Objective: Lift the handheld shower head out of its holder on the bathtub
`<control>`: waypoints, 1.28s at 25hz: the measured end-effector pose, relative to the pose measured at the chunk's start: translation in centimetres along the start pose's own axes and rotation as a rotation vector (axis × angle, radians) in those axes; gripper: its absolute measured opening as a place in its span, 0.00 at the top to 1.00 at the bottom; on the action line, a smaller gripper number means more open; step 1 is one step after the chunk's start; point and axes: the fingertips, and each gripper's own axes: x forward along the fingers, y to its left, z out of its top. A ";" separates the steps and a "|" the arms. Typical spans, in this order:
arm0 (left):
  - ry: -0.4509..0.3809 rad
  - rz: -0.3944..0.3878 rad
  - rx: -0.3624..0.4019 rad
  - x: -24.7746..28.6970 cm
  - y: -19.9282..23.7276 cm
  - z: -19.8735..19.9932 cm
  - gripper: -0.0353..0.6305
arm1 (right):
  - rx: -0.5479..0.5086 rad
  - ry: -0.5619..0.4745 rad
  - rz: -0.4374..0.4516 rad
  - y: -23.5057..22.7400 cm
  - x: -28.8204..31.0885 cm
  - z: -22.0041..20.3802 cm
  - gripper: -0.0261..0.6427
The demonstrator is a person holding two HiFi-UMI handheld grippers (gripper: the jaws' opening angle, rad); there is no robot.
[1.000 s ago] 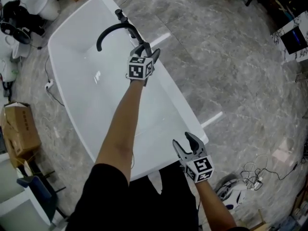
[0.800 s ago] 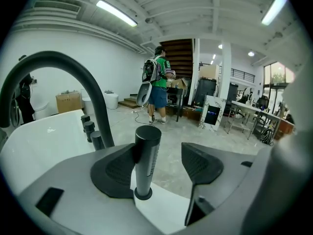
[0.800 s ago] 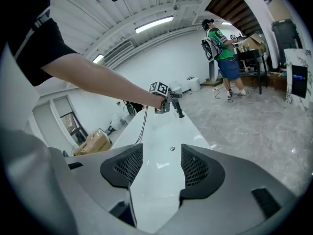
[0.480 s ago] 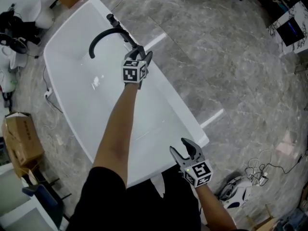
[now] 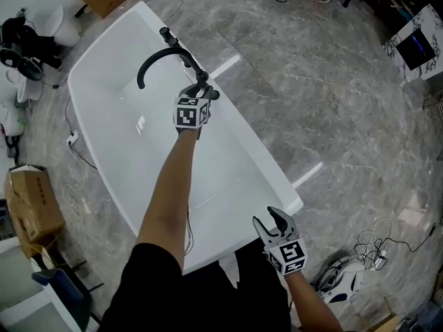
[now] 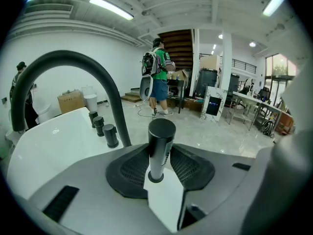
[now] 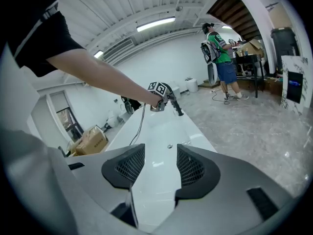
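The handheld shower head [image 6: 160,146] is a black cylinder standing upright in its holder on the white bathtub's [image 5: 257,163] right rim. My left gripper [image 6: 159,166] has just been closing, and both pads now press on the cylinder's sides. In the head view the left gripper [image 5: 203,88] sits at the shower head [image 5: 203,77], just behind the arched black spout [image 5: 154,59]. My right gripper [image 5: 272,220] hovers over the tub's near corner; its jaws have just been closing a little and stand open with nothing between them [image 7: 155,166].
Black tap knobs [image 6: 103,129] stand on the rim beyond the spout [image 6: 73,62]. Cardboard boxes [image 5: 31,200] lie left of the tub. Cables and a white device [image 5: 340,279] lie on the marble floor at right. A person with a backpack [image 6: 159,75] stands far off.
The left gripper's jaws have come together around the shower head's handle after reaching slightly forward and down. The right gripper has drifted a little and narrowed slightly.
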 end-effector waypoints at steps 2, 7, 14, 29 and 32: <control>-0.002 -0.002 0.008 -1.0 0.0 0.0 0.76 | -0.014 0.008 -0.007 0.3 -0.3 0.0 0.67; -0.040 -0.008 0.056 -3.6 -0.2 2.7 0.76 | -0.001 -0.021 -0.036 0.9 -1.0 0.7 0.67; -0.097 -0.055 0.132 -9.5 -2.1 8.5 0.76 | -0.084 -0.056 -0.026 5.2 -2.4 2.7 0.67; -0.206 -0.107 0.227 -23.2 -4.4 22.0 0.76 | -0.060 -0.198 -0.158 9.1 -11.1 8.3 0.67; -0.238 -0.102 0.239 -25.5 -5.2 24.4 0.76 | -0.040 -0.258 -0.167 9.9 -12.6 9.8 0.67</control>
